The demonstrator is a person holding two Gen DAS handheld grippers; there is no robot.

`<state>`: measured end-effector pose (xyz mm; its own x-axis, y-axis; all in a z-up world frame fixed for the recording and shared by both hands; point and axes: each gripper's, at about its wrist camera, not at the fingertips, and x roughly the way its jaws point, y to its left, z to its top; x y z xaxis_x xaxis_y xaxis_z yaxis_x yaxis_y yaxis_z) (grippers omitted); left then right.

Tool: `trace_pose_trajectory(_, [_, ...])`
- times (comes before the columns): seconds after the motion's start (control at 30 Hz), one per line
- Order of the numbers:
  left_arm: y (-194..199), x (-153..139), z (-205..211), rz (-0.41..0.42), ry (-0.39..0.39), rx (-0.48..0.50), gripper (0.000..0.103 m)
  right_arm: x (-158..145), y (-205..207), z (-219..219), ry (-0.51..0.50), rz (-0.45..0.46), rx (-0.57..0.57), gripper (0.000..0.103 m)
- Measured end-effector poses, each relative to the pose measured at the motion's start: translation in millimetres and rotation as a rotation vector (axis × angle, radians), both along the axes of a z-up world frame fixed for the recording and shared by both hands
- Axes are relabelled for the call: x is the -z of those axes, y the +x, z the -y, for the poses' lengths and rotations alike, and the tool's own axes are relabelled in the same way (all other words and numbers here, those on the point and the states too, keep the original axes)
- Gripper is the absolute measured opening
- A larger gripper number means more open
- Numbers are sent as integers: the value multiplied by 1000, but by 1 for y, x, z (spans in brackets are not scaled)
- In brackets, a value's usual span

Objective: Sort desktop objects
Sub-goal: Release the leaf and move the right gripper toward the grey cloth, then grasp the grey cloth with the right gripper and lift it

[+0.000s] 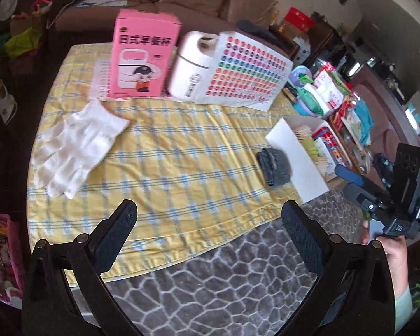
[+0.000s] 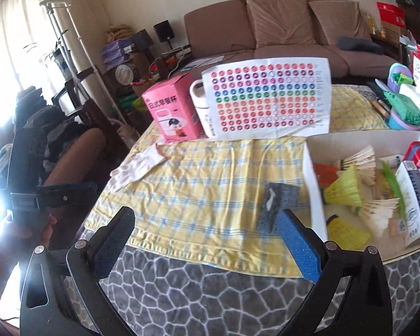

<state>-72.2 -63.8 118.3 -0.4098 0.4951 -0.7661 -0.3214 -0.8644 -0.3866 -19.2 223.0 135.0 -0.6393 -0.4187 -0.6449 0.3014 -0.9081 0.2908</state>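
Holding both your left gripper (image 1: 208, 218) and right gripper (image 2: 205, 229) wide and empty, only your right view reveals shuttlecocks (image 2: 343, 187) inside the white box (image 2: 312, 173) beside the grey sock (image 2: 278, 204).

A: Is anything reading clearly here?
B: The pink box (image 1: 142, 56) is showing large white characters, 日式早餐杯, above a cartoon figure.
A: Anything else?
B: The white jug (image 1: 191, 67) is carrying a round logo with print too blurred to read, and the dotted sheet (image 1: 246, 70) is showing tiny illegible side print.
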Motion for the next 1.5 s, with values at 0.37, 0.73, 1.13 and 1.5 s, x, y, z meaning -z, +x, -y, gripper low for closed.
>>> trace_pose_trajectory(0.37, [-23, 50, 108, -8, -114, -203, 103, 28, -56, 99, -58, 75, -109, 102])
trace_pose_trajectory(0.73, [-41, 65, 107, -40, -96, -167, 103, 56, -74, 94, 64, 53, 28, 100])
trace_pose_trajectory(1.13, [-33, 49, 11, -37, 51, 45, 103, 66, -16, -16, 50, -17, 511, 86])
trace_pose_trajectory(1.5, [-30, 51, -29, -7, 71, 146, 103, 102, -38, -13, 155, 58, 643, 81])
